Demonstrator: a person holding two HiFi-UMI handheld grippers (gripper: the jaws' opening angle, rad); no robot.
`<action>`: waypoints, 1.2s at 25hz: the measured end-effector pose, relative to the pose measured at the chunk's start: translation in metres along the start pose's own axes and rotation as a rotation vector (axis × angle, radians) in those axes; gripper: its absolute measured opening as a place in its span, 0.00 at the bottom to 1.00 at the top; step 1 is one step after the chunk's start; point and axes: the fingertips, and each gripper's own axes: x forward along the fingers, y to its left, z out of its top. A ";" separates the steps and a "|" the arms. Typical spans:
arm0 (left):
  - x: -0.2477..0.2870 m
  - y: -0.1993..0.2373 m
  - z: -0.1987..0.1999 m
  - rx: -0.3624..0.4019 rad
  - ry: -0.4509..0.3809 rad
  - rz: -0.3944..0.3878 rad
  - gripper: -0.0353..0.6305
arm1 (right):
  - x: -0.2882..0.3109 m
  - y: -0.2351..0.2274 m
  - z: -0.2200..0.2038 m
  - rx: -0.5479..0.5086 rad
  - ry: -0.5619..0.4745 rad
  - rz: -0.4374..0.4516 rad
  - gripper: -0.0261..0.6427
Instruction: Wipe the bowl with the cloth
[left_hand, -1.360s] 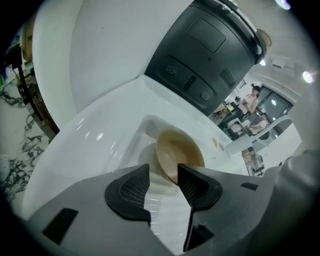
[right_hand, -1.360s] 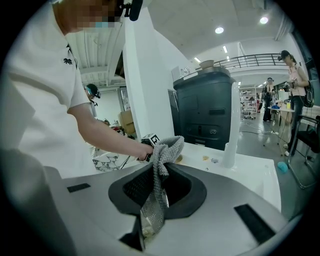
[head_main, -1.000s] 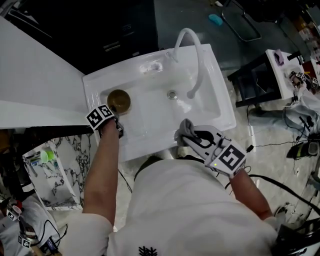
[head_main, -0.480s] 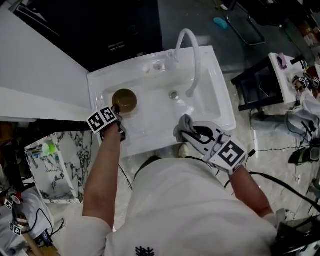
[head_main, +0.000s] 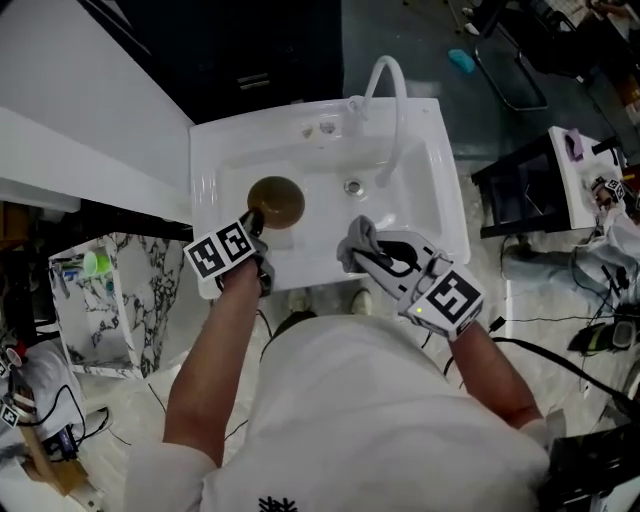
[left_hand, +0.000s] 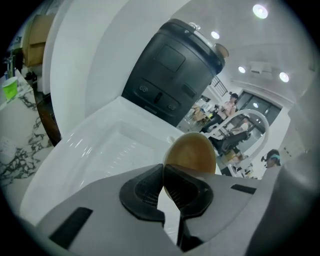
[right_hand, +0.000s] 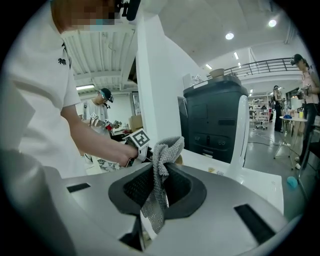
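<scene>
Now — left gripper (head_main: 254, 222) tighter on bowl (head_main: 276, 200)

The bowl (head_main: 276, 200) is in the left half of the sink (head_main: 425, 225), with the drain (head_main: 352, 186) to its right and the faucet (head_main: 385, 90) at the back edge. The left claw (head_main: 254, 220) pinches the bowl's near rim. The right claw (head_main: 362, 252), clamping the cloth (head_main: 357, 238), is over the front edge, right of the bowl.

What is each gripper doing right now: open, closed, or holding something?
Left gripper: closed on the rim of the bowl.
Right gripper: closed on the cloth.
</scene>
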 end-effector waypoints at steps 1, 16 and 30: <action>-0.006 -0.008 -0.004 -0.003 0.001 -0.005 0.08 | 0.001 0.000 0.002 -0.003 -0.007 0.006 0.11; -0.055 -0.092 -0.044 0.057 0.052 -0.015 0.08 | 0.042 0.011 0.000 -0.114 0.038 0.022 0.11; -0.055 -0.117 -0.055 0.133 0.098 -0.011 0.08 | 0.070 0.009 -0.027 -0.322 0.222 -0.094 0.11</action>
